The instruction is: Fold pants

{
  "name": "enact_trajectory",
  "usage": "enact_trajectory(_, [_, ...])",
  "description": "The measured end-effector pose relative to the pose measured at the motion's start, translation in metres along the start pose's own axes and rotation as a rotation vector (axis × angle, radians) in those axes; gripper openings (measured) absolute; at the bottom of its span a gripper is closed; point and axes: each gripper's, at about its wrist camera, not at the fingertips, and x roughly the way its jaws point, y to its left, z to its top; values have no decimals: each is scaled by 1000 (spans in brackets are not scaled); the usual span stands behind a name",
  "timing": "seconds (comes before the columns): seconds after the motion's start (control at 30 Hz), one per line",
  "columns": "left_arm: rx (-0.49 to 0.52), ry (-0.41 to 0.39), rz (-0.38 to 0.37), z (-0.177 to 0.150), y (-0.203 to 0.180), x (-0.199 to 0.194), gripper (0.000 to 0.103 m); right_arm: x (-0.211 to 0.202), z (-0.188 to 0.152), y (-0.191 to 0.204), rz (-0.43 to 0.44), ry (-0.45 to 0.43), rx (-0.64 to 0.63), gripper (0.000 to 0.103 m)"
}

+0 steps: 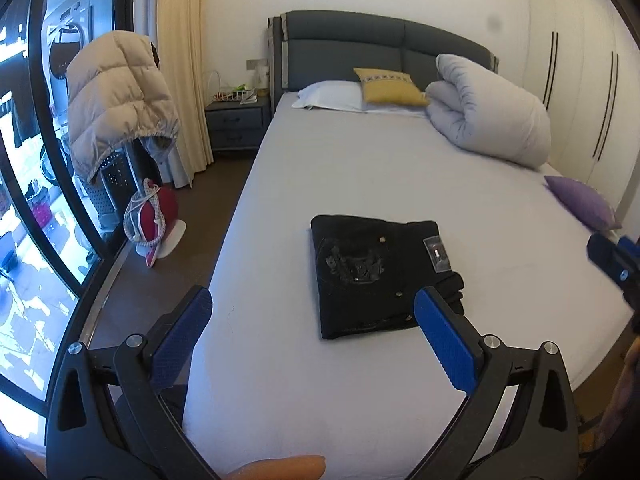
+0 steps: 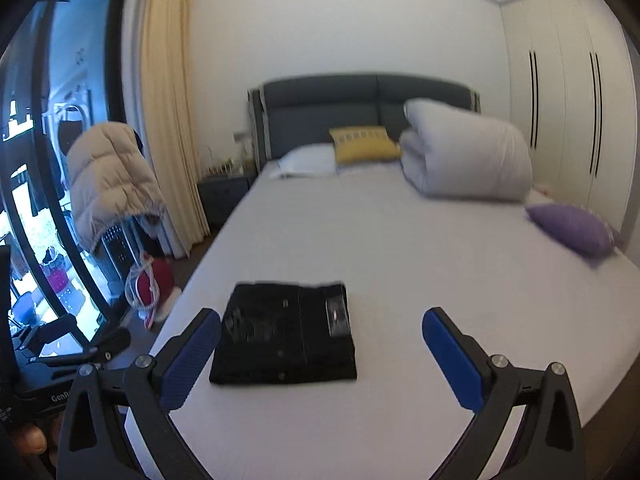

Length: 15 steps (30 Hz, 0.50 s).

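Bed (image 1: 360,184) with pale grey sheet. Folded black pants (image 1: 376,276) lie near centre; white pillow (image 1: 328,96) and yellow cushion (image 1: 388,86) at 12 o'clock; rolled duvet (image 1: 488,108) at 1 o'clock; purple cushion (image 1: 584,202) at 3 o'clock.

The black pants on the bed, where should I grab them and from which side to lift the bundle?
Probably take the pants by the near edge, coming in low from the foot of the bed. They lie flat in a compact folded rectangle, so pinching all the layers there should keep them together. Both the left gripper and right gripper are open, holding nothing.
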Motion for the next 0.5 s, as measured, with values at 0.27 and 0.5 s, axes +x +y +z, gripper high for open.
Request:
enact_trajectory(0.27, [5, 30, -1, -4, -3, 30, 103, 15, -15, -2, -32, 60, 2, 103])
enact_trajectory(0.5, [13, 49, -14, -4, -5, 38, 103, 18, -17, -4, -34, 79, -1, 103])
